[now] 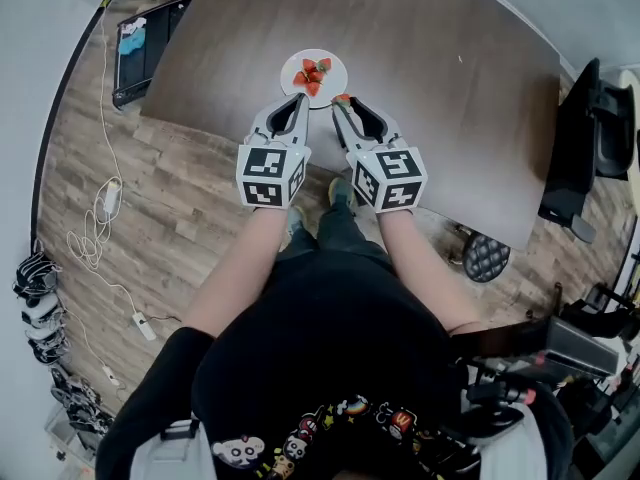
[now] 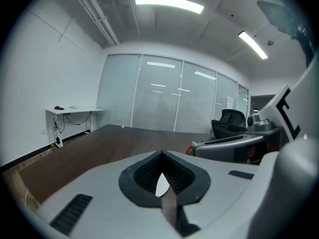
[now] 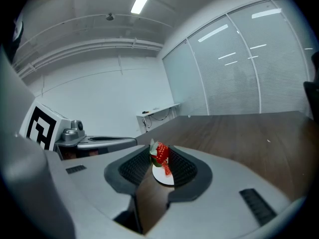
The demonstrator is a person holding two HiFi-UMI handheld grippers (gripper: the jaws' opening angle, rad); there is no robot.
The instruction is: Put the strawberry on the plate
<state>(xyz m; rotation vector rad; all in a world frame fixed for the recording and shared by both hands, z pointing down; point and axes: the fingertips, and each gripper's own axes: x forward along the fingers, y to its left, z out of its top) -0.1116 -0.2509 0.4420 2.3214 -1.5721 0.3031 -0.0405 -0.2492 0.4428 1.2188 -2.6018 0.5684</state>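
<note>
As it pinches the strawberry, the right gripper hovers beside the plate.

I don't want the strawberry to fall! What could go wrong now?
The right gripper pinches the strawberry just at its jaw tips, so it might slip out or get squashed. In the head view it looks to be at the near rim of the plate, so letting go now could drop it on the table. It could also bump the strawberries already there.
</note>
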